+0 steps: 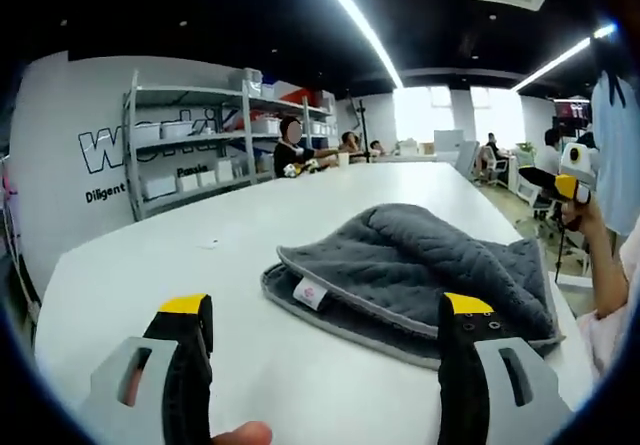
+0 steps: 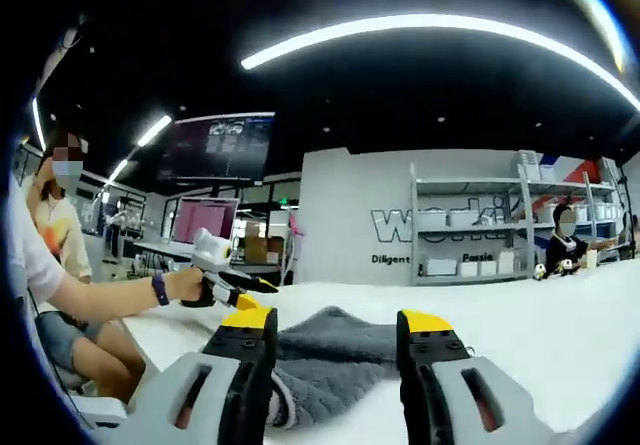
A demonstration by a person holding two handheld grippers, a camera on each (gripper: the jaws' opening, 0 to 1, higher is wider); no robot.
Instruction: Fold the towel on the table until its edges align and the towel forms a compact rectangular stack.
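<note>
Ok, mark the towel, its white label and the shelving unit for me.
towel (image 1: pixel 420 255): left gripper view, on its quilted grey top fold.
white label (image 1: pixel 309 293): left gripper view, on the tag at the towel's near edge.
shelving unit (image 1: pixel 190 145): left gripper view, on its middle shelf.

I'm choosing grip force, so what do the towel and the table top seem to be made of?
Towel: soft grey fabric, likely plush microfibre or terry; it bunches and shows stitched ridges, a bound edge and a sewn label. Table: smooth hard white surface, perhaps laminate; faint sheen.
</note>
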